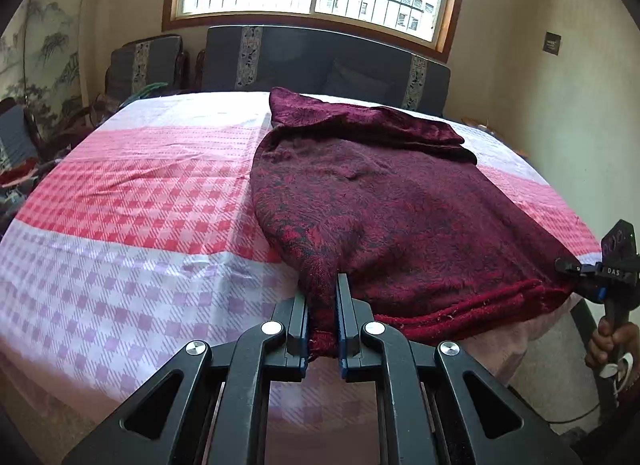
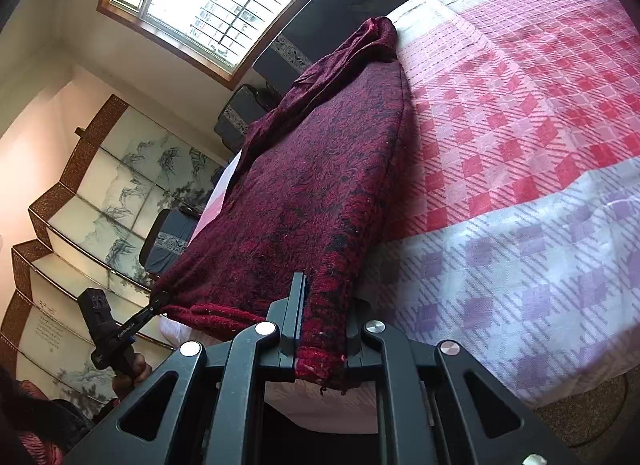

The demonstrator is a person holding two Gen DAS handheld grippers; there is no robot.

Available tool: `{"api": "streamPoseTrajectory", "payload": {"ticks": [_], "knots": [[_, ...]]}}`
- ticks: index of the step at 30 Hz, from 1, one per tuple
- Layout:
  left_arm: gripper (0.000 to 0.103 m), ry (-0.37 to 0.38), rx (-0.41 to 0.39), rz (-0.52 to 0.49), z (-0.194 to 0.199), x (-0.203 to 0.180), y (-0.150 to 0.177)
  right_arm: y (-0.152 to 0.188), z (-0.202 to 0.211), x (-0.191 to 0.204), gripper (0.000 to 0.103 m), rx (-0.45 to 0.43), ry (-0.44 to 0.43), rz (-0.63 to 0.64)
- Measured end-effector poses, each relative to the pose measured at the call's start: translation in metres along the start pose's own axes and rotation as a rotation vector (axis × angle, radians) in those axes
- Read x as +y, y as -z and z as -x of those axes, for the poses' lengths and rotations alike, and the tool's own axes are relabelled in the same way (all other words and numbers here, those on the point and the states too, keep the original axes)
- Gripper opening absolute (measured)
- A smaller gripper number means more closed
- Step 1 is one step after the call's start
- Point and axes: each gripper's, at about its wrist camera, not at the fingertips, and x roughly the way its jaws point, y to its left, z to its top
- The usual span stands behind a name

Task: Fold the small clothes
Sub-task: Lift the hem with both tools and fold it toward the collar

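The biggest thing here is the bed with its pink, red and purple checked sheet (image 1: 132, 201), and it gives me a wide flat place to fold on. On top of it, close to the near edge, lies the dark red knitted sweater with a black leafy pattern (image 1: 384, 201). Its far end, which looks like the neck or a sleeve, is bunched up near the dark headboard with patterned strips (image 1: 320, 61), and its thick ribbed hem hangs just over the side of the bed nearest me. I am holding that hem at two spots so the cloth stays spread out and does not droop in the middle. My left hand-held gripper (image 1: 322, 305) is squeezed tight on one hem corner, with red cloth pinched between its two fingers. My right hand-held gripper (image 2: 320, 317) is squeezed tight on the other hem corner in the same way, and in its own view the sweater looks lifted a little and pulled straight. I think the next job is to carry both corners up toward the bunched end so the sweater folds in half. If one side slips out, the fold could come out crooked.
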Motion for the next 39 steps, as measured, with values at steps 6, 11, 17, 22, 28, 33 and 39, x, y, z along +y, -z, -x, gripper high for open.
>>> {"api": "streamPoseTrajectory", "payload": {"ticks": [6,11,17,22,28,33,39], "knots": [[0.011,-0.040,-0.002,-0.033,0.001,-0.005,-0.007,-0.003,0.012,0.001,0.011,-0.043,-0.067,-0.035],[0.011,-0.079,-0.018,-0.066,0.001,-0.008,-0.015,-0.012,0.019,0.008,0.011,-0.069,-0.098,-0.037],[0.011,-0.100,-0.023,-0.089,-0.002,-0.011,-0.027,-0.026,0.020,0.018,0.011,-0.083,-0.127,-0.029],[0.011,-0.119,-0.040,-0.106,-0.002,-0.014,-0.041,-0.041,0.020,0.032,0.011,-0.093,-0.141,-0.012],[0.011,-0.136,-0.062,-0.119,-0.003,-0.015,-0.058,-0.061,0.024,0.050,0.010,-0.115,-0.145,0.019],[0.011,-0.136,-0.065,-0.115,-0.006,-0.015,-0.067,-0.069,0.027,0.059,0.010,-0.132,-0.154,0.024],[0.011,-0.123,-0.051,-0.083,-0.012,-0.010,-0.068,-0.070,0.028,0.055,0.010,-0.146,-0.166,-0.007]]}}
